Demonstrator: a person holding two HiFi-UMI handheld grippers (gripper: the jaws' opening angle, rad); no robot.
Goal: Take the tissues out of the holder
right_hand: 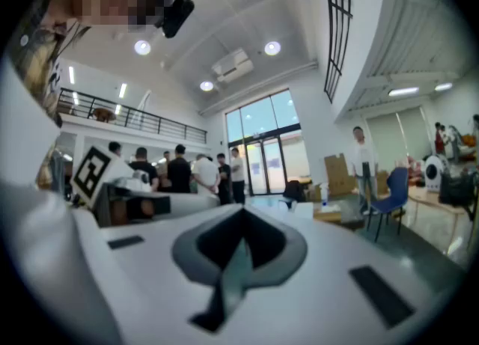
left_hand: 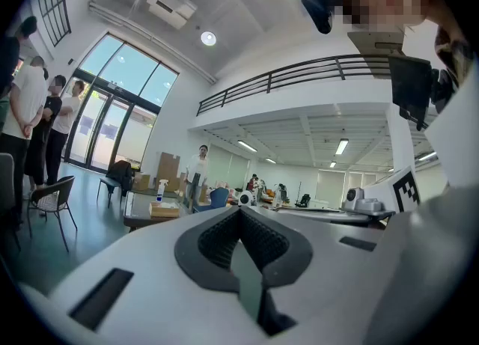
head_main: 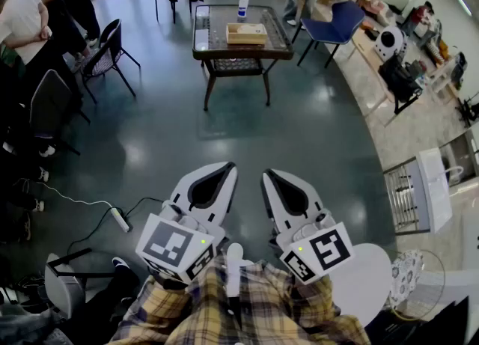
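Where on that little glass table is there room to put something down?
The table top is bare left of the wooden tissue holder, out to its left rim, and in a narrower strip on the holder's right. The middle is taken: the spray bottle stands just behind the holder.

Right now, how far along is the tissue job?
Nothing looks done yet. Both the left gripper and right gripper are shut and empty, held near the person's lap. The wooden holder sits untouched on the table across the floor. Reaching it and pulling tissues out is all left.
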